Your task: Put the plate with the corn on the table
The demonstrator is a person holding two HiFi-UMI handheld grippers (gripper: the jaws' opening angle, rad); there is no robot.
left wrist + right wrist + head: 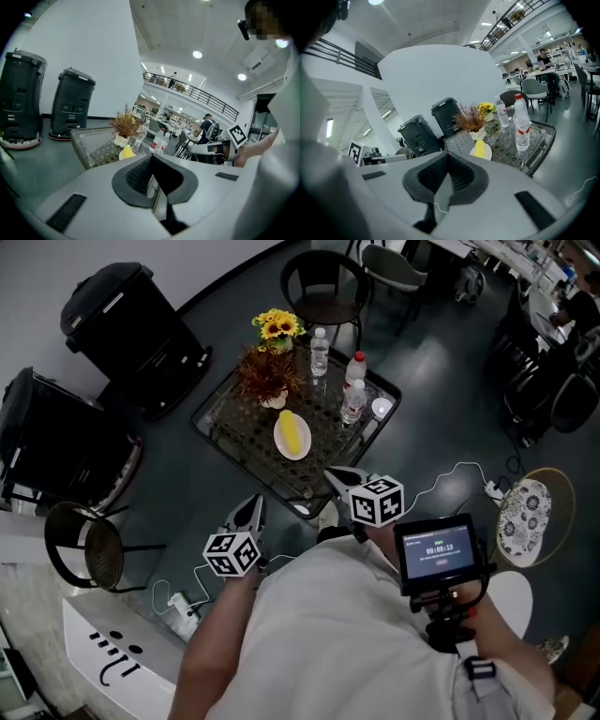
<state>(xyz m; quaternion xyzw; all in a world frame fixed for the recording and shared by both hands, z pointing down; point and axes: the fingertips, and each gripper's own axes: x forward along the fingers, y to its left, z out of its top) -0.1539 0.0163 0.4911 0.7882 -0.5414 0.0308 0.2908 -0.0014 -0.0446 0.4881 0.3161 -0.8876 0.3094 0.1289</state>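
Left gripper point(253, 506), right gripper point(336, 475) closed; corn plate point(303, 448) ahead, apart

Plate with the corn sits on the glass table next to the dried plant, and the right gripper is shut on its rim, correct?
The plate with the corn does sit on the glass table next to the dried plant, but the right gripper is not on its rim: the right gripper view shows it shut on nothing, back from the table.
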